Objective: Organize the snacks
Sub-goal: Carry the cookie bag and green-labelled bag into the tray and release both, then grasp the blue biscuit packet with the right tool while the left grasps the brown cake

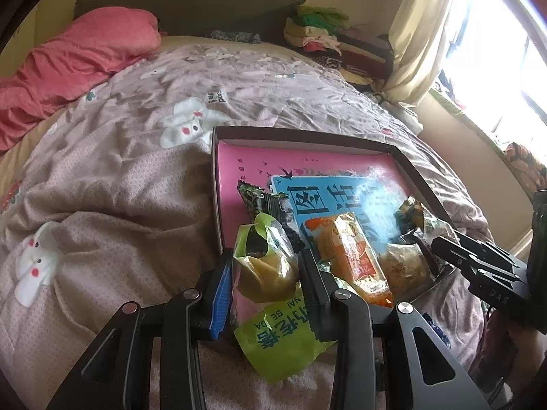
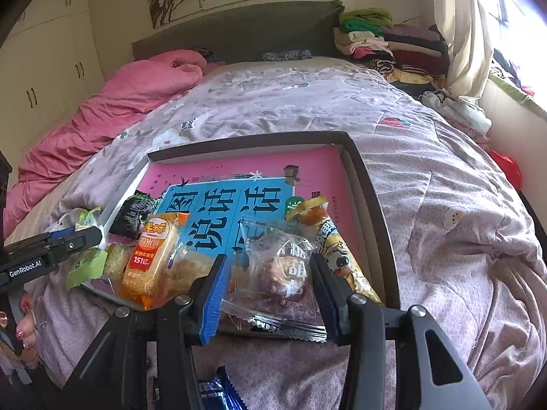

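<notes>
A shallow box (image 1: 307,136) (image 2: 369,184) with a pink and blue printed bottom lies on the bed. In it are an orange rice-cracker pack (image 1: 348,256) (image 2: 150,256), a dark green pack (image 1: 270,205) (image 2: 133,215) and other snacks. My left gripper (image 1: 265,273) is shut on a green-wrapped pastry pack (image 1: 266,266) at the box's near left corner; it also shows in the right wrist view (image 2: 85,259). My right gripper (image 2: 270,283) is shut on a clear-wrapped brown snack (image 2: 280,273) over the box's near edge; it shows in the left wrist view (image 1: 441,246).
The box sits on a lilac quilt (image 1: 119,188) (image 2: 444,239). A pink duvet (image 1: 68,61) lies at the far left. Folded clothes (image 2: 386,41) are stacked by the headboard. A blue snack pack (image 2: 215,393) lies on the quilt under my right gripper.
</notes>
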`<state>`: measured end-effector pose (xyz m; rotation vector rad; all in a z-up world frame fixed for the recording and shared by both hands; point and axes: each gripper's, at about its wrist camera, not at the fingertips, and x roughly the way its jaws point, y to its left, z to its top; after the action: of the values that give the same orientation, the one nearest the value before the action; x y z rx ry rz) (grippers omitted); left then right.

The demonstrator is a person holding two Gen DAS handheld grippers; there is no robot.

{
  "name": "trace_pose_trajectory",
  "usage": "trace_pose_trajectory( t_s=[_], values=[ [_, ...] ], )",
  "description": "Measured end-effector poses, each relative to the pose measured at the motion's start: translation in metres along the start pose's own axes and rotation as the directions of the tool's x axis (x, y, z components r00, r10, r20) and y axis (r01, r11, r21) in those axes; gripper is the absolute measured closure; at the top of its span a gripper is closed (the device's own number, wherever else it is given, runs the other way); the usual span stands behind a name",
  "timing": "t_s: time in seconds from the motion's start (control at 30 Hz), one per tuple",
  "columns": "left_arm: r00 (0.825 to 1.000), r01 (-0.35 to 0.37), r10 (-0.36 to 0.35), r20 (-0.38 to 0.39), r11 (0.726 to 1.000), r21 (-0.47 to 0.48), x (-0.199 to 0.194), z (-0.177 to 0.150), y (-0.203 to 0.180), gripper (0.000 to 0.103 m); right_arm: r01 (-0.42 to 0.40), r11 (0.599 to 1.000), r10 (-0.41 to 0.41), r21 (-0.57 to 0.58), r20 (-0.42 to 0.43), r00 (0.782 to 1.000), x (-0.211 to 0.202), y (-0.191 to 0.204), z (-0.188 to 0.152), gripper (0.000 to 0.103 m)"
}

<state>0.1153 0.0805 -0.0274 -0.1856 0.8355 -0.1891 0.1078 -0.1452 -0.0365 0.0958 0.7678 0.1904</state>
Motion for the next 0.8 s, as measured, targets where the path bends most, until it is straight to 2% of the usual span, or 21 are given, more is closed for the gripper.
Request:
trace_pose_trajectory(
  t_s=[0.17,0.23,0.27,0.4,0.53,0.7,0.8],
  values=[
    [1.000,-0.002,0.002,0.013,1.000,0.008,0.000,0.000,0.000,0.061,0.004,1.000,-0.004,0.003,0.020,1.000,-0.005,-0.001,0.000,0.054],
    [1.000,-0.005,0.005,0.019,1.000,0.012,-0.001,0.000,-0.001,0.049,0.002,1.000,-0.002,0.006,0.031,1.000,-0.009,-0.001,0.000,0.054],
    [1.000,-0.006,0.006,0.021,1.000,0.012,-0.002,0.001,-0.001,0.047,0.003,1.000,-0.004,0.005,0.033,0.999,-0.011,-0.001,0.000,0.054],
    [1.000,0.001,-0.001,0.027,1.000,0.006,-0.005,0.002,0.000,0.046,0.001,1.000,-0.001,0.002,0.041,0.999,-0.018,0.000,0.000,0.053],
    [0.999,0.017,-0.016,0.039,1.000,-0.008,-0.013,0.004,0.002,0.037,-0.008,1.000,0.007,0.005,0.047,0.999,-0.026,0.000,-0.003,0.051],
    [0.996,0.046,-0.046,0.071,0.999,-0.006,-0.030,0.006,0.000,0.032,-0.024,1.000,0.024,0.004,0.054,0.998,-0.039,0.001,-0.007,0.050],
    [0.995,0.055,-0.055,0.079,0.998,0.013,-0.039,0.005,-0.003,0.032,-0.042,0.999,0.041,0.004,0.055,0.998,-0.046,0.001,-0.010,0.049]
  ],
)
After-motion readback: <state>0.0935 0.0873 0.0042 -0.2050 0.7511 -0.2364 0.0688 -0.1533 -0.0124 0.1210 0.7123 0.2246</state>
